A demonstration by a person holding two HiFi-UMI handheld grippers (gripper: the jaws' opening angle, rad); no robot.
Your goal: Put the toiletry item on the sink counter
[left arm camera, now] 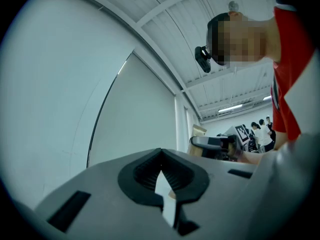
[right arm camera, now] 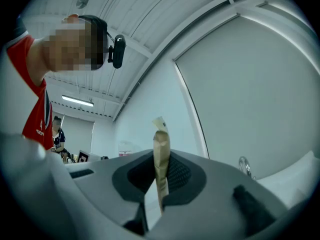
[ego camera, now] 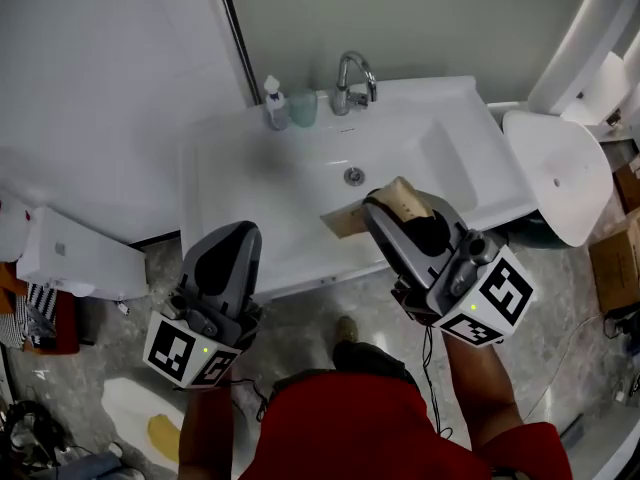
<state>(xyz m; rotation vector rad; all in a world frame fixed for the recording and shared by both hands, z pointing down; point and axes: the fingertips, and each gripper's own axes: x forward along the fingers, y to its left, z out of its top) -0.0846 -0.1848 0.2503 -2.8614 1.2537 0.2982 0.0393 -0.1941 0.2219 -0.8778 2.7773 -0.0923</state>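
Note:
The toiletry item (ego camera: 401, 199) is a flat tan packet, and my right gripper (ego camera: 388, 211) is shut on it above the front edge of the white sink counter (ego camera: 470, 173). In the right gripper view the packet (right arm camera: 160, 151) stands upright, pinched between the black pads (right arm camera: 178, 174). My left gripper (ego camera: 236, 240) hovers at the counter's front left corner, shut with nothing in it. In the left gripper view its pads (left arm camera: 142, 173) meet, with only a thin sliver of light showing between them.
At the back of the basin stand a chrome faucet (ego camera: 352, 79), a soap pump bottle (ego camera: 274, 104) and a pale green cup (ego camera: 303, 108). A toilet (ego camera: 561, 171) sits to the right, cardboard boxes (ego camera: 617, 258) beyond it. A white box (ego camera: 78, 258) lies left.

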